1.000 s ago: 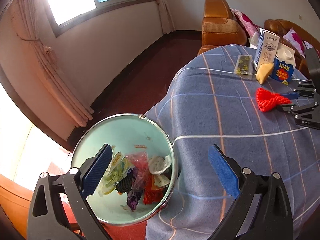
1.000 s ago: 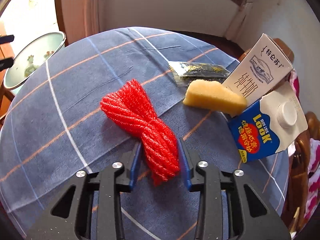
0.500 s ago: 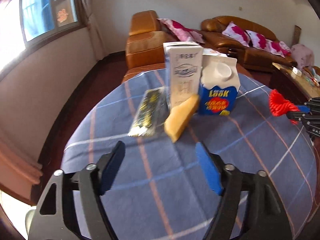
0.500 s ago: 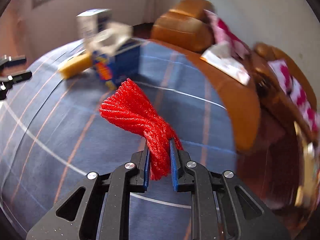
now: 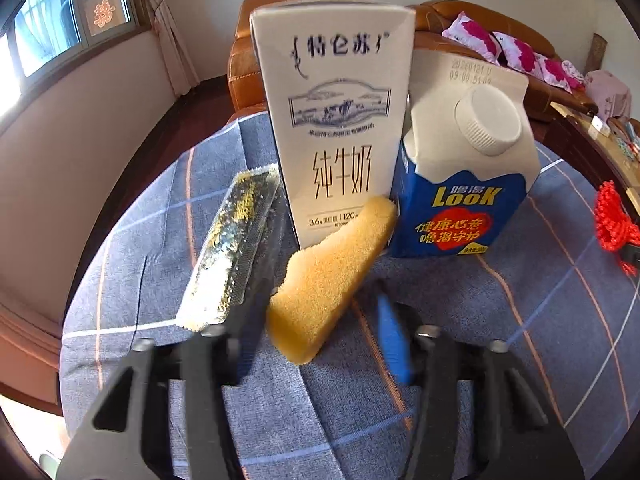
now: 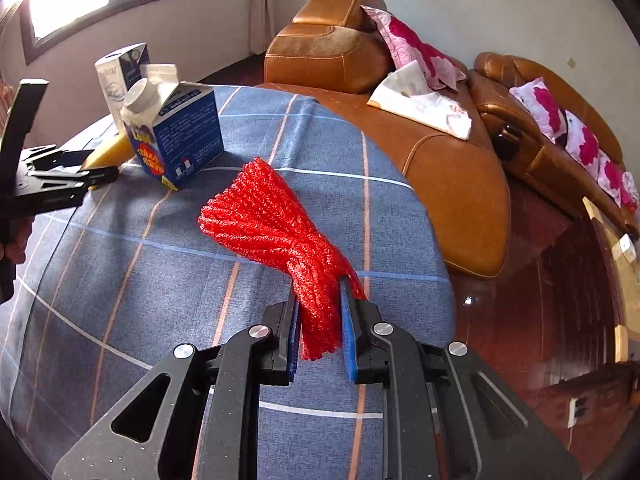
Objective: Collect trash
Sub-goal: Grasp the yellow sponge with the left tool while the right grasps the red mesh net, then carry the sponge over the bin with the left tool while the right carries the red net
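Reading ahead of our left claw (image 5: 320, 332): "LOOK" on the blue carton (image 5: 460, 200); "3.6" on the white carton (image 5: 340, 120).
Left claw: spread around the porous yellow sponge wedge (image 5: 328, 280).
Right claw (image 6: 320, 328): pinching the ribbed red foam net (image 6: 276, 220).

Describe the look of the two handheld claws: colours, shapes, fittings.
Both match: the right claw and left claw have matte black, speckled angular arms with triangular cut-outs, round silver pivot bolts, and flat blue ribbed finger pads. No cables or markings show.
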Demonstrator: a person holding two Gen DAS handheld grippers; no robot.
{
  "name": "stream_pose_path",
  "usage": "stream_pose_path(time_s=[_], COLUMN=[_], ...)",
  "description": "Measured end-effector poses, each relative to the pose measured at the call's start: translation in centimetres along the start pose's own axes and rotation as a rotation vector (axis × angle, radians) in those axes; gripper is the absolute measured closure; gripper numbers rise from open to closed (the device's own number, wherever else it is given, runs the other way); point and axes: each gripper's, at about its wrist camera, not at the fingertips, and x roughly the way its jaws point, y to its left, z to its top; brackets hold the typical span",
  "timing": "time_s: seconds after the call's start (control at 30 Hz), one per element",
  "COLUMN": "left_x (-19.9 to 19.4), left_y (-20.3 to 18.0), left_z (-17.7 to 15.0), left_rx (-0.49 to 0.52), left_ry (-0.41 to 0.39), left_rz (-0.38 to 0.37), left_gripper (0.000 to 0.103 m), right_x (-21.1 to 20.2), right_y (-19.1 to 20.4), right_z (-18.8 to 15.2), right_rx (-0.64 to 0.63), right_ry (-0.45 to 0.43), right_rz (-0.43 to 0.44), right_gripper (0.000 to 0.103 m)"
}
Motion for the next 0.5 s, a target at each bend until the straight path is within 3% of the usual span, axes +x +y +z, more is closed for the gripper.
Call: stream_pose_path(time_s=[0.1,0.27,0.4,0.5], left_x=[-0.6,-4.7,-8.7,-11.5], left_y=[-0.1,0.1,0.4,1.5], left_z=[-0.4,-2.3,-4.8,-7.2], left_rx=[-0.016,-0.035,-0.036,-0.079], left_ry=[-0.011,-0.057,-0.065,-0.061], left_rz=[-0.005,0.026,0.118,0.132], left_gripper=[0.072,0.072,0.072,0.072], right_x=[-0.4,-2.3,-3.8,-4.7], right_y=[0.6,1.8,3.9,6.0], right_z=[-0.3,-0.6,-1.3,-1.7], right_rx=[-0.008,0.0,-0.015,-0.028], right_ry=[-0.012,-0.05,-0.071,-0.071], right_rz=[-0.014,-0.016,-0.016,-0.001], right_gripper=[0.085,0.085,0.085,0.085])
